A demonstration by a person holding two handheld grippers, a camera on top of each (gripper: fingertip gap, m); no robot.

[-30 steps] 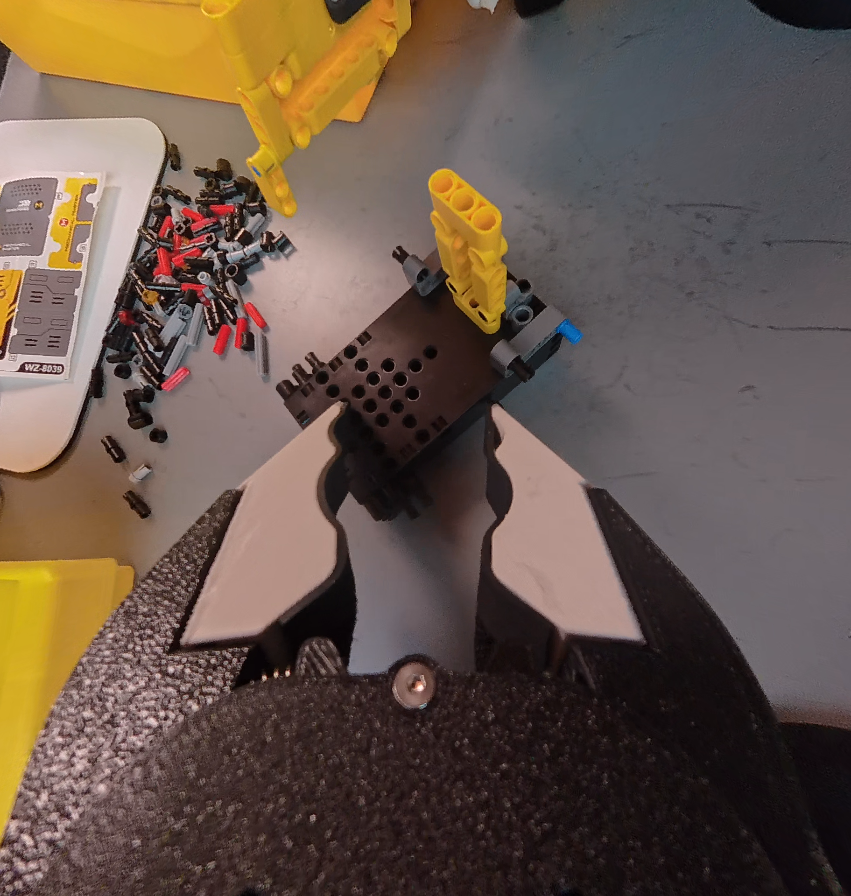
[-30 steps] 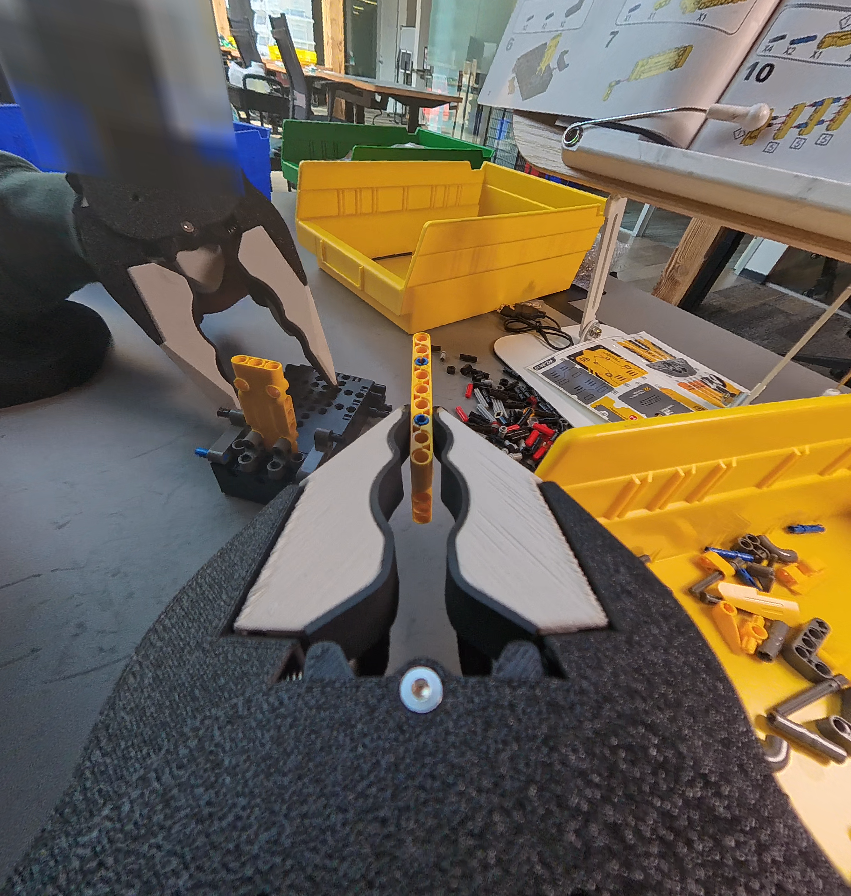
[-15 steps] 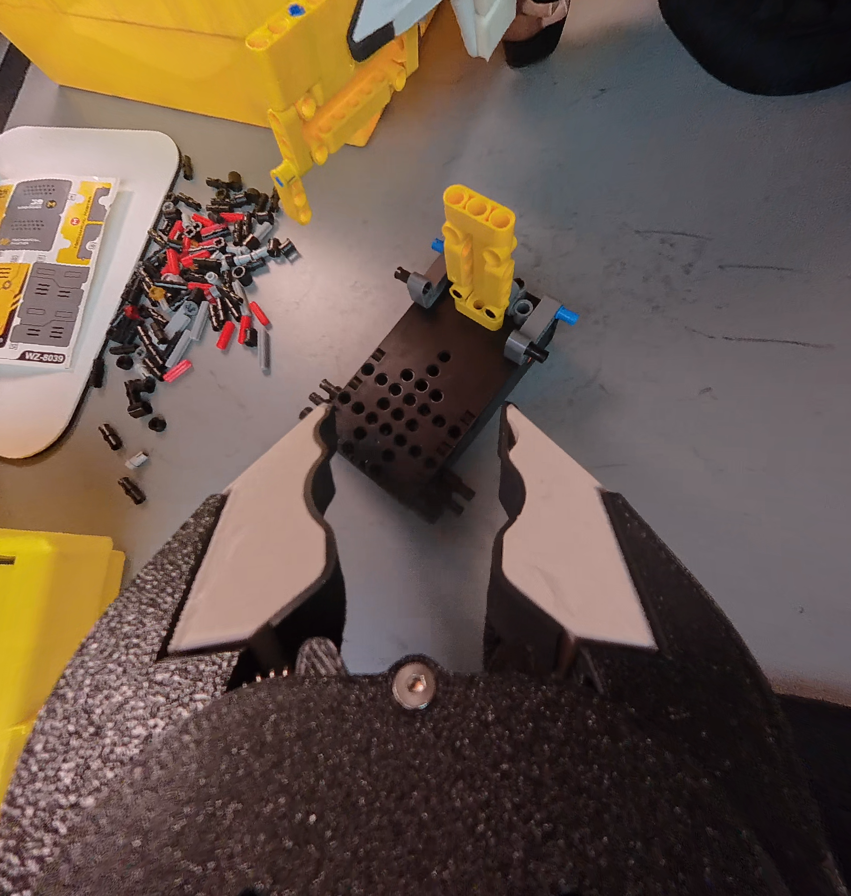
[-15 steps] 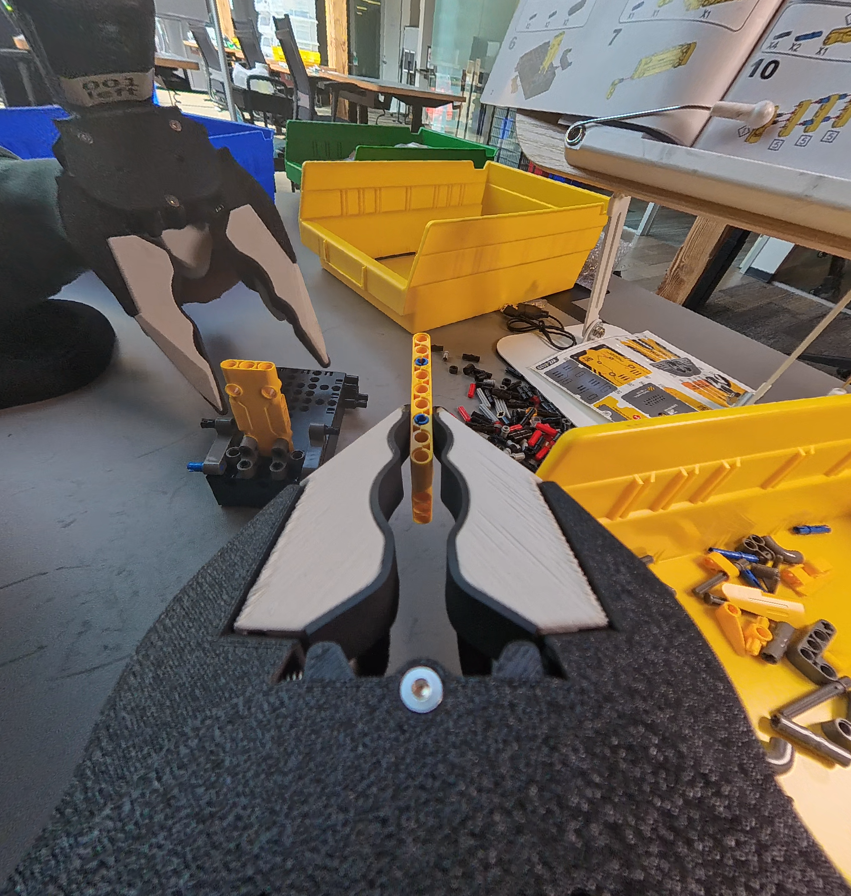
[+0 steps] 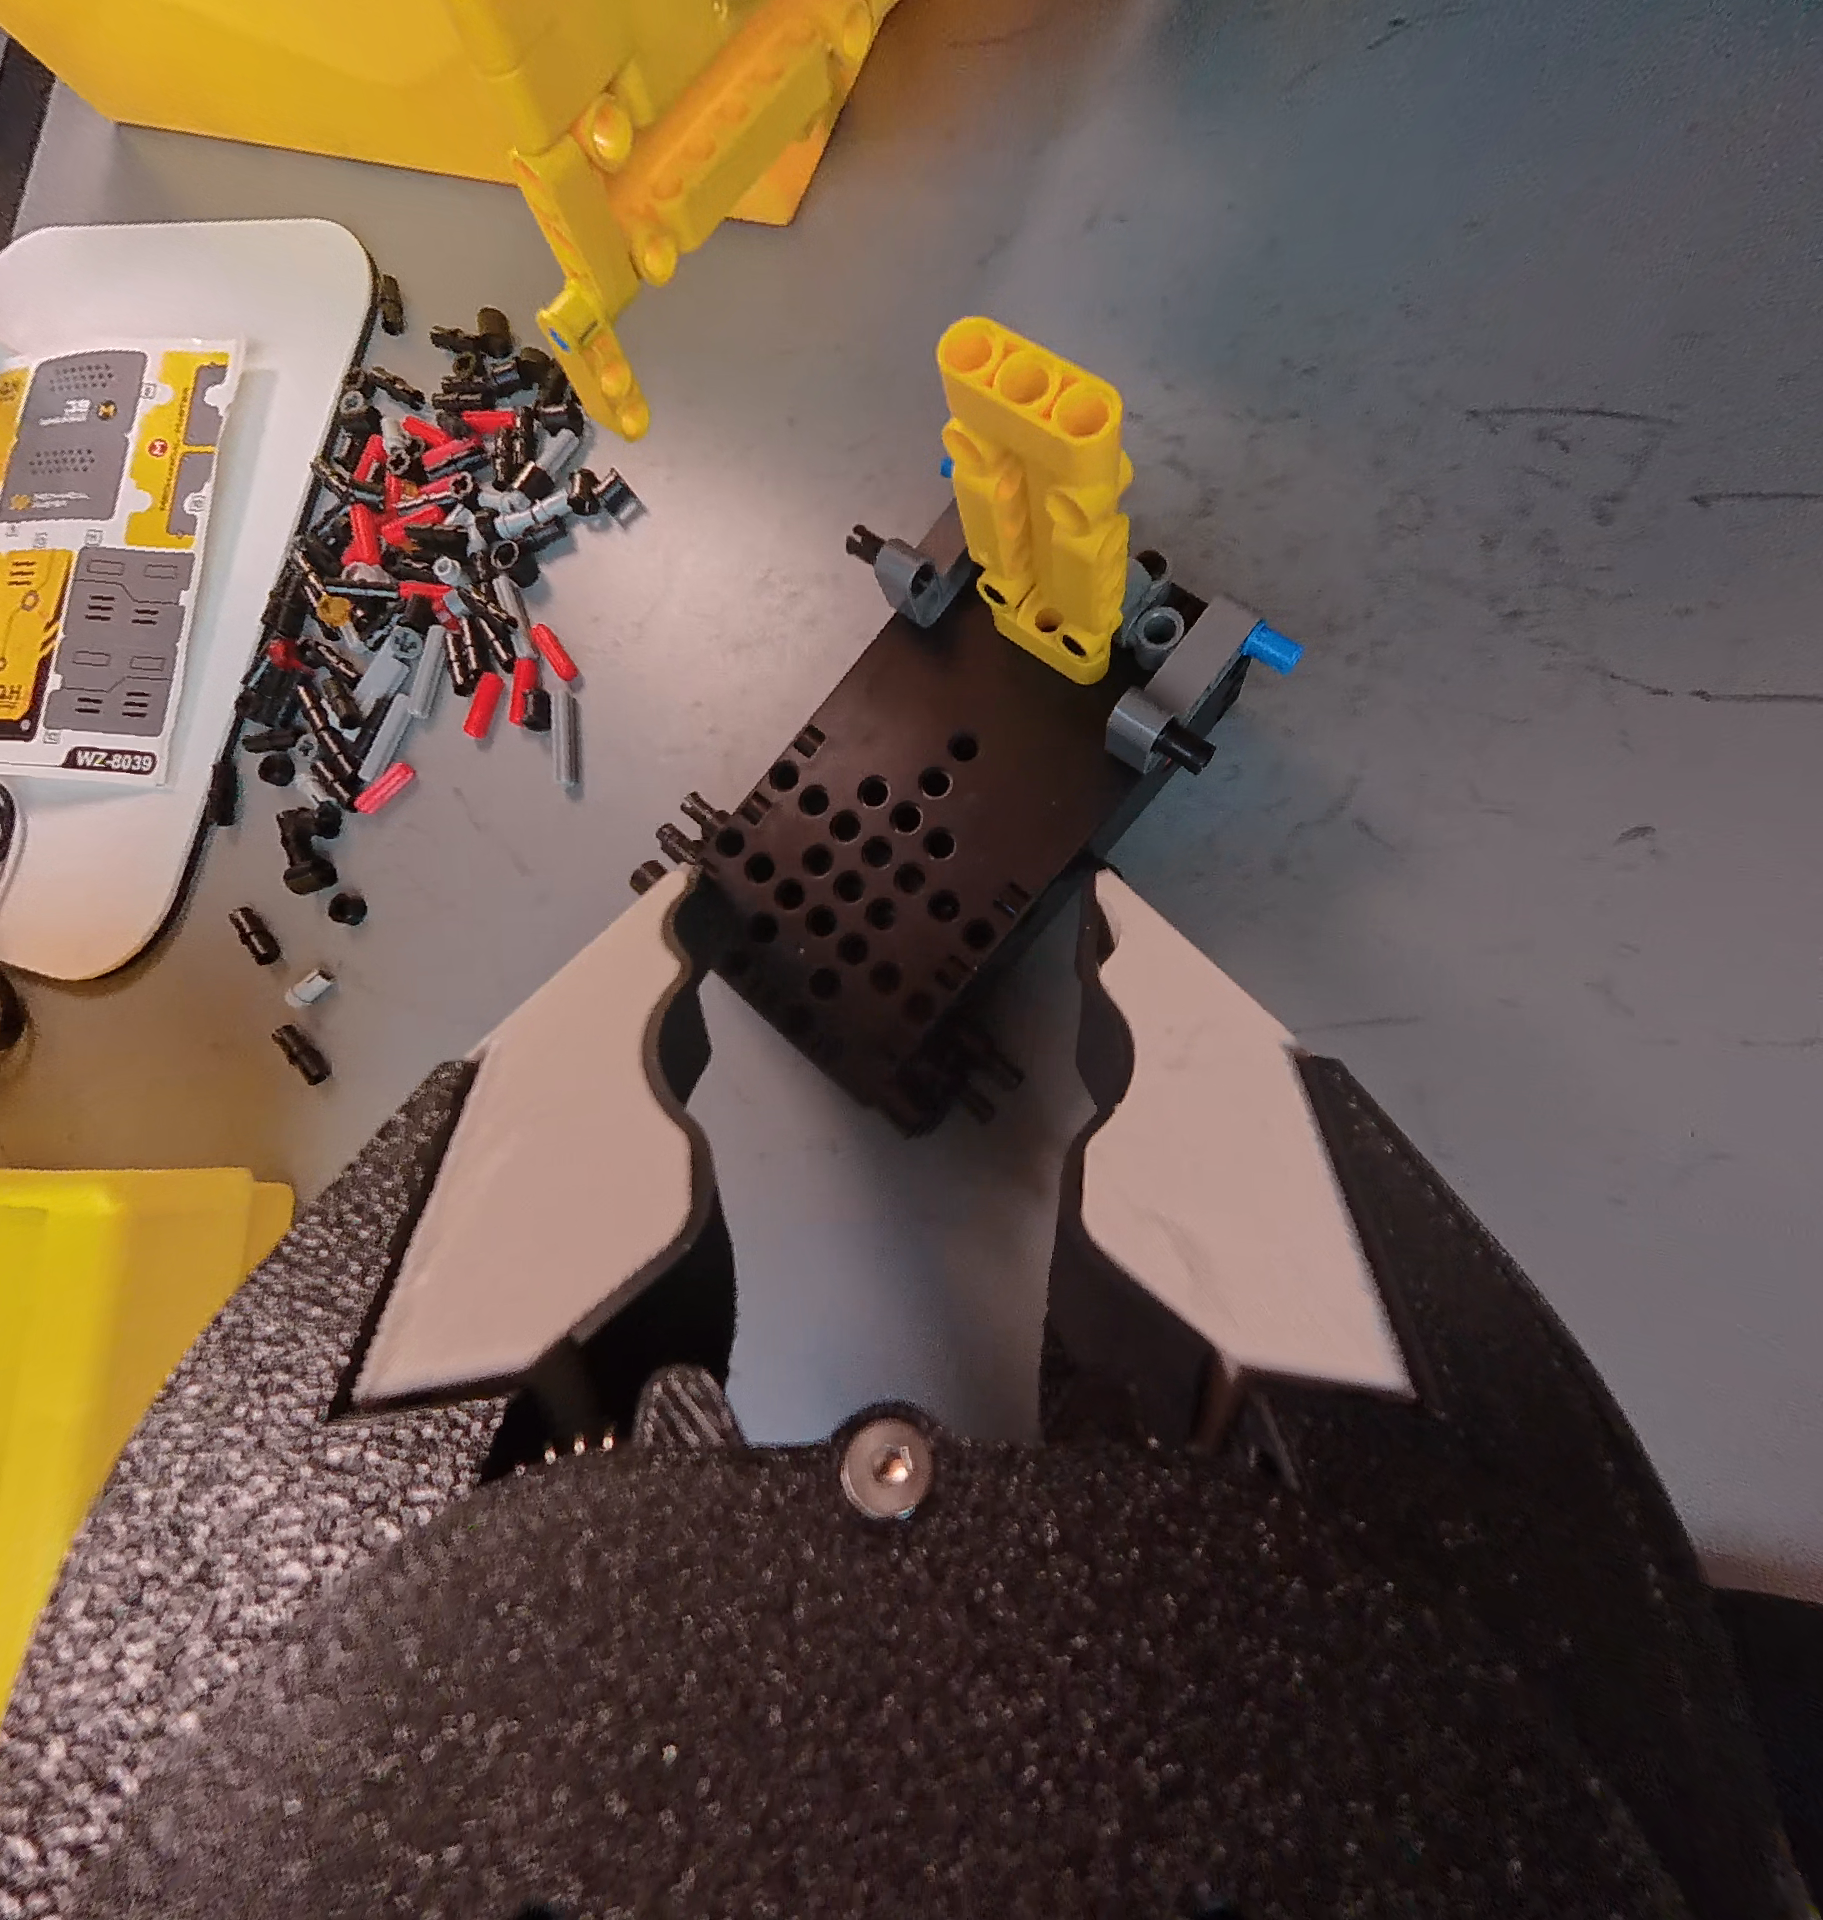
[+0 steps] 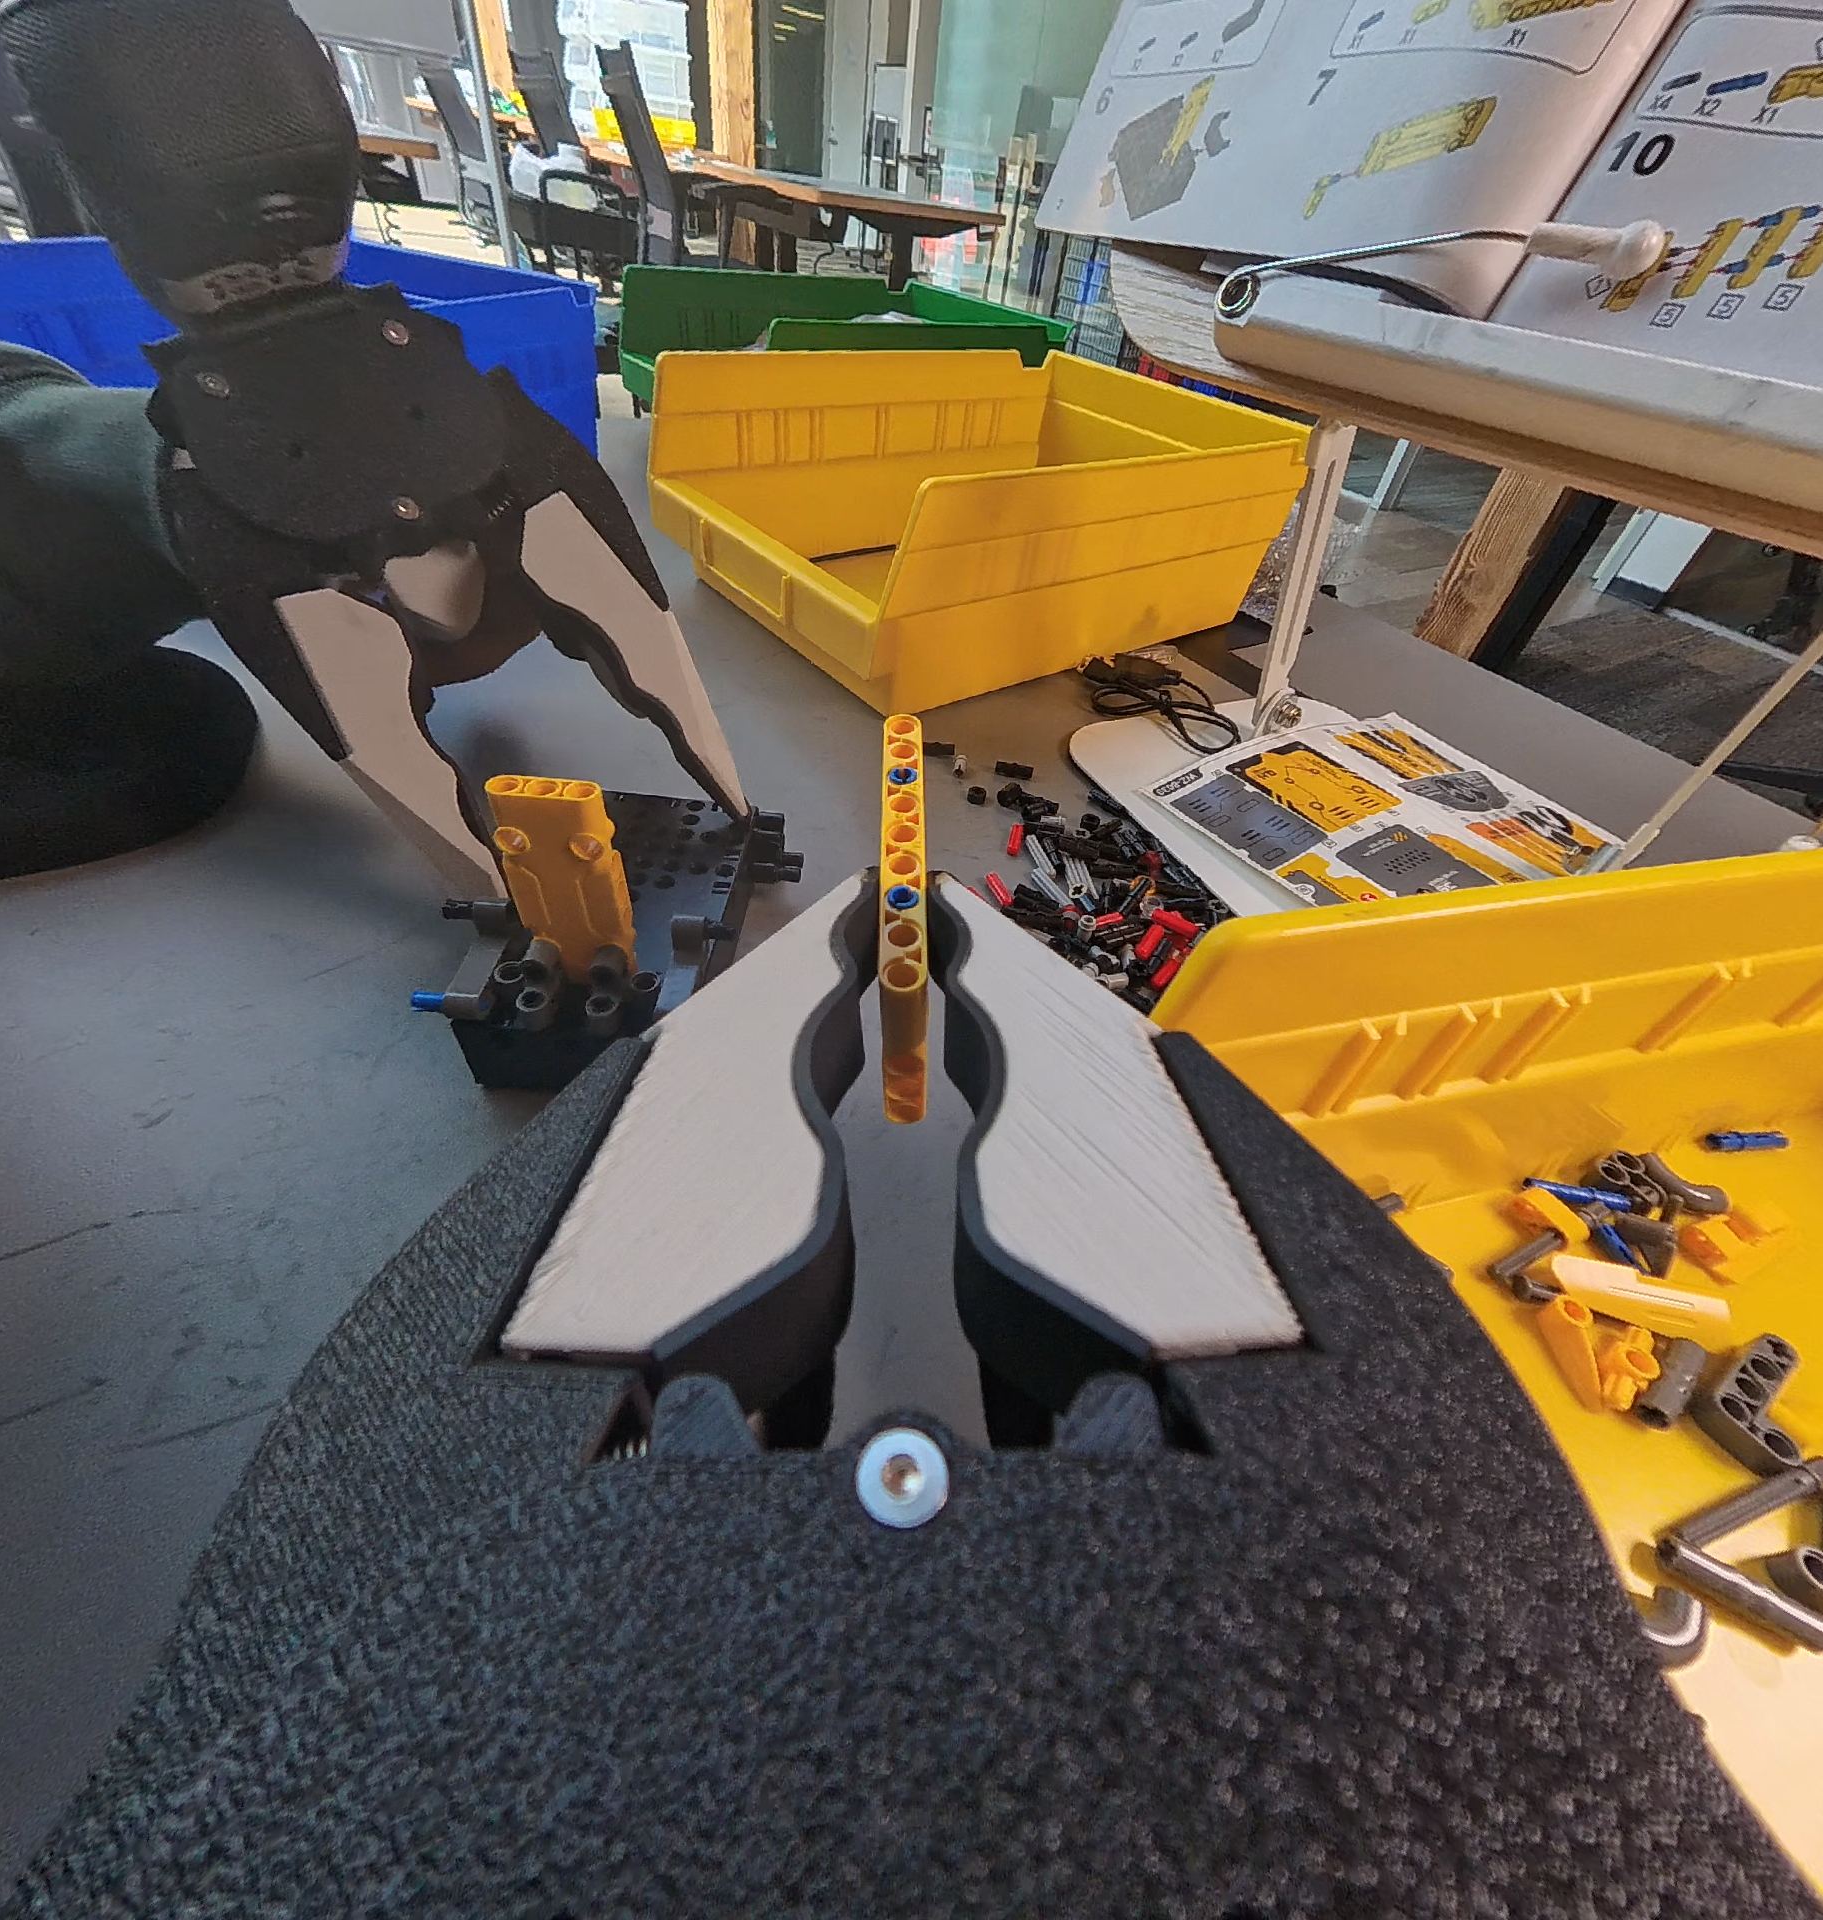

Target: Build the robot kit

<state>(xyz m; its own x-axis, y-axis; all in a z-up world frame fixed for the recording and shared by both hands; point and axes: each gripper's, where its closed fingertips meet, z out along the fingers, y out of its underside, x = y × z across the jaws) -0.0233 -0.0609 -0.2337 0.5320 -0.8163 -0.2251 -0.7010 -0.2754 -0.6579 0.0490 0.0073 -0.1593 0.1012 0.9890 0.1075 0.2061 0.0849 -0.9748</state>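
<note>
two claws over a grey bench (image 5: 1509,312). big yellow bin (image 6: 969,520) sits at the far side, a second yellow bin (image 6: 1509,997) near the right claw holds loose grey, orange and blue pieces. white stand base (image 5: 159,312) carries a sticker sheet (image 5: 65,561); an instruction booklet (image 6: 1406,114) is propped on the stand above. black perforated block assembly (image 5: 886,883) lies on the bench, with a yellow three-hole piece (image 5: 1042,499) standing upright at its far end beside grey connectors and a blue pin (image 5: 1271,649). left claw (image 5: 891,894) spread wide, tips straddling the near end of the black assembly, left tip touching its corner; can't tell whether the right tip touches. right claw (image 6: 902,904) pressed together, pinching a long yellow holed beam (image 6: 902,831) upright, beam sticking out past the tips, two blue pins in it. pile of small black, red and grey pins (image 5: 419,582) scattered between the stand base and the assembly, a few strays nearer the left claw.
</note>
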